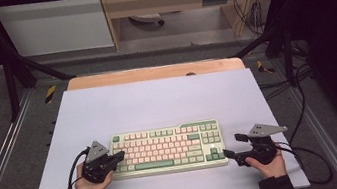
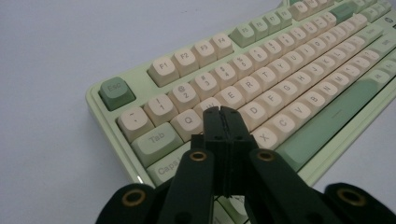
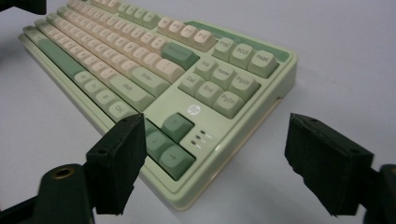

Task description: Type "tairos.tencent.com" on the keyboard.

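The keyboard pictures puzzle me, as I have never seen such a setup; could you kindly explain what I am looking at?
A person sits at a table and holds a hand tool with two black jaws, a gripper, in each hand. The high view looks down from above: a pale green and cream keyboard lies on a white mat. The left gripper rests over the keyboard's left end, and the right gripper is at its right front corner. The other two pictures come from small cameras riding on the grippers. The left gripper view shows its jaws shut together, tips over the letter keys near W and S. The right gripper view shows its jaws apart on either side of the keyboard's corner by the arrow keys. Neither gripper holds anything.
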Action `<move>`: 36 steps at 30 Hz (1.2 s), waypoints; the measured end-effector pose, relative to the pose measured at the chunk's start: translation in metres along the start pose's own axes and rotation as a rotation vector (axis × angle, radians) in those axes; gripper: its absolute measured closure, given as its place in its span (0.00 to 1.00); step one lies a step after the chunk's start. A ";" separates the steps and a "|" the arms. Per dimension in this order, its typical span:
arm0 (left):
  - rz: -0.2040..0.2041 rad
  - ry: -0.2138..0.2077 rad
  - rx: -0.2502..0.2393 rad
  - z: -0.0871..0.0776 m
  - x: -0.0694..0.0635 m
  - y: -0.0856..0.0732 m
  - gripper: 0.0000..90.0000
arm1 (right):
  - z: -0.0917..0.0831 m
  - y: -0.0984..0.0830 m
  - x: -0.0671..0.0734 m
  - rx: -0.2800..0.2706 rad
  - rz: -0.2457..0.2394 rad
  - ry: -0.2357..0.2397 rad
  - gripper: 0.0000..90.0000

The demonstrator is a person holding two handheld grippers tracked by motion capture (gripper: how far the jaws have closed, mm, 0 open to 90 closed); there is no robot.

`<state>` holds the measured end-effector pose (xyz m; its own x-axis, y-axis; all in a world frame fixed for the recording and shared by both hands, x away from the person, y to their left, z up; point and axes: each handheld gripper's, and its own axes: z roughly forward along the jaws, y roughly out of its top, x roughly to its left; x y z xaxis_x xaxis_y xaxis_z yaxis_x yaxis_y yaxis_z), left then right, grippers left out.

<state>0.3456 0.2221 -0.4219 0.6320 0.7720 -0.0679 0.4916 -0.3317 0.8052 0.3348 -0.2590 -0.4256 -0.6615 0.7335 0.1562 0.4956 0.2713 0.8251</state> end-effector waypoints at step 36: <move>-0.008 -0.015 -0.021 -0.006 0.007 -0.002 1.00 | 0.073 0.057 0.071 0.012 -0.011 0.089 0.93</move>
<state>0.3457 0.2317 -0.4209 0.6367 0.7667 -0.0831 0.4846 -0.3139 0.8165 0.3574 -0.1457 -0.4074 -0.7142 0.6720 0.1958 0.4947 0.2867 0.8204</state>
